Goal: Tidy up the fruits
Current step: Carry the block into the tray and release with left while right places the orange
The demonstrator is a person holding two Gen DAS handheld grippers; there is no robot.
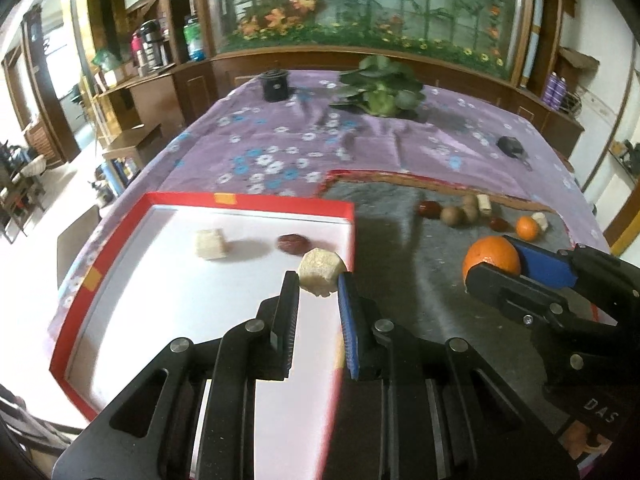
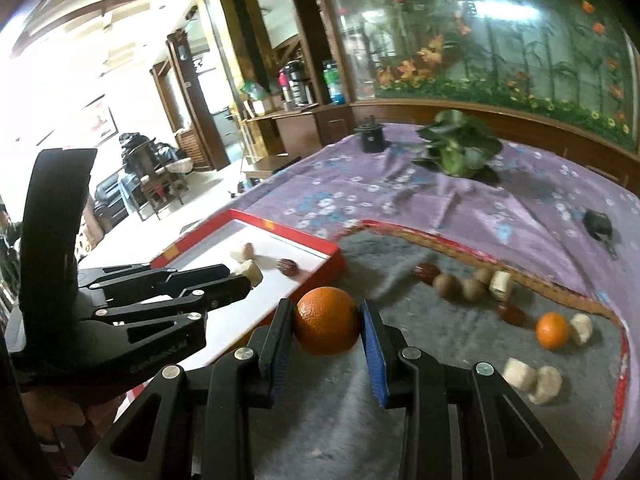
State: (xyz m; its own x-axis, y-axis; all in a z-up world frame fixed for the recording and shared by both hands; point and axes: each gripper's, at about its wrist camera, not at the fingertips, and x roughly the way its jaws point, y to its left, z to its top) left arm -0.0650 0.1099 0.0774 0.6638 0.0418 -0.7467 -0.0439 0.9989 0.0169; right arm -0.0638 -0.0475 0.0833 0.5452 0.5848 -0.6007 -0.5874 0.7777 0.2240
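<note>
two oranges show: a large orange (image 2: 326,320) with pebbled skin, clamped between the pads of the right gripper (image 2: 326,322) above the grey mat (image 2: 440,360), and a small orange (image 2: 552,330) lying near the mat's right edge. the left gripper (image 1: 318,280) is closed on a pale faceted chunk (image 1: 322,272), held at the right rim of the red-edged tray (image 1: 180,198).

inside the tray's smooth white floor lie two things: a pale blocky piece (image 1: 210,244) and a wrinkled dark red date (image 1: 293,243), both toward the far side.

on the felt-like grey mat i count three more dark red dates: one (image 2: 426,272) at the left end of the far row, and two close together (image 2: 512,314) beside the small orange. three round brown fruits (image 2: 446,284) sit in a row near the far edge, with a pale cylinder-shaped piece (image 2: 500,285) at the row's right end. one pale lump (image 2: 581,329) touches the small orange, and two more pale pieces (image 2: 532,384) sit side by side near the right edge.

the table wears a purple flowered cloth (image 1: 280,140). at its far side stand a black round container (image 1: 274,86) and a leafy green plant (image 1: 378,88); a small dark object (image 1: 510,146) lies near the right edge.
</note>
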